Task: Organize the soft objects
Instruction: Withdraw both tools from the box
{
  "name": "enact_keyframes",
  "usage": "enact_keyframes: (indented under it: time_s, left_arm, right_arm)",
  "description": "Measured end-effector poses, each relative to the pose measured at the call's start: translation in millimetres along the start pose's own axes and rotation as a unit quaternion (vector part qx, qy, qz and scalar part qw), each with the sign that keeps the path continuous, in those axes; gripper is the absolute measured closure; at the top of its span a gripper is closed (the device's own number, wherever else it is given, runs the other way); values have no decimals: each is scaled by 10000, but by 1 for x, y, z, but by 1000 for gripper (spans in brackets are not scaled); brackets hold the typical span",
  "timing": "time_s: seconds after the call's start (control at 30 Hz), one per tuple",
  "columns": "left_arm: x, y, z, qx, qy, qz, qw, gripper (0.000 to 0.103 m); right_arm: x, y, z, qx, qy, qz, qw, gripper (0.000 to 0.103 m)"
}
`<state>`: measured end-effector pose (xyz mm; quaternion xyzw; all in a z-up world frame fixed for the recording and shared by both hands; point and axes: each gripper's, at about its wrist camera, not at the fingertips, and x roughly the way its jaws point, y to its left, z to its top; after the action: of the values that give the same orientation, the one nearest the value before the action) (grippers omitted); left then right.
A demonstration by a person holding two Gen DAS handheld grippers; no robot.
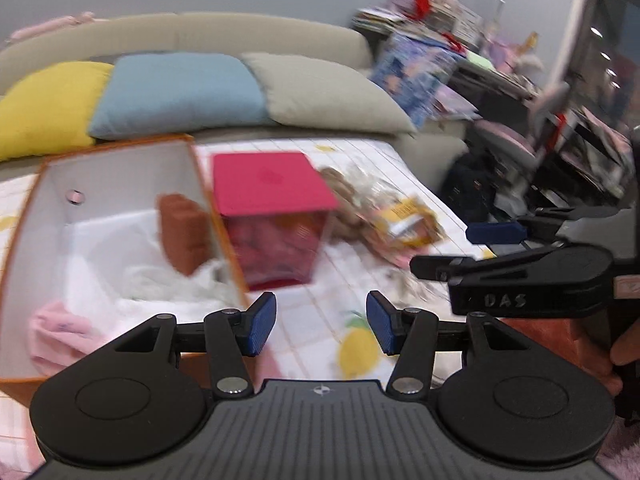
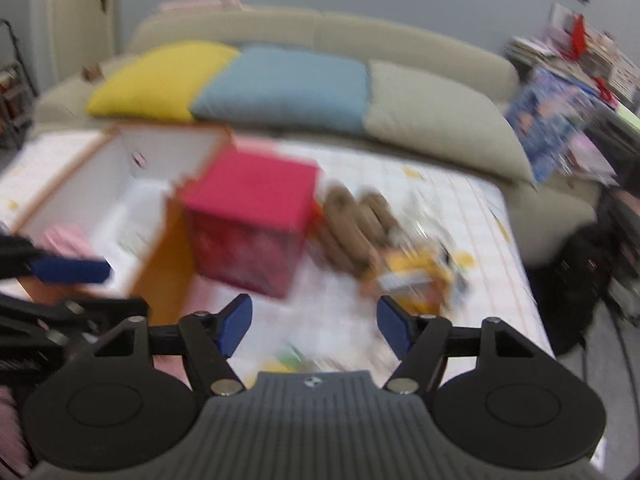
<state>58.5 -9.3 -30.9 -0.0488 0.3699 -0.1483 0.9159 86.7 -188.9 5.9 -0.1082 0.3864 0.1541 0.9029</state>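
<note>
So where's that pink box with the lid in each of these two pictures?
Left wrist view: the pink box sits centre, just right of the open orange-edged box, above the open left gripper.
Right wrist view: the pink box sits left of centre, above the open right gripper.
Shared landmark: the blue cushion, between yellow and beige ones on the sofa.

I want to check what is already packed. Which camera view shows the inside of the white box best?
The left wrist view: it looks into the open white box, showing a brown item, white cloth and pink cloth. The right wrist view is blurrier and shows only its far wall and some pink.
</note>
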Motion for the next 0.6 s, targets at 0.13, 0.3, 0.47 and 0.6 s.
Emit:
enact_keyframes:
  time_s: [0.13, 0.3, 0.47, 0.6]
  left_arm:
    - [21, -8, -2, 65, 350, -190, 9992, 42]
    - [43, -11, -11, 129, 692, -253, 9972, 42]
    - [60, -9, -15, 162, 895, -255, 9955, 42]
    - [75, -9, -14, 78, 1081, -348, 9935, 46]
  right_arm:
    - [8, -20, -22, 123, 447, -144, 9988, 20]
    - [24, -31, -34, 70, 854, -197, 9961, 8]
    - [53, -46, -33, -62, 1186, -157, 9928, 4]
    - [81, -58, -29, 18, 1421, -31, 9898, 3]
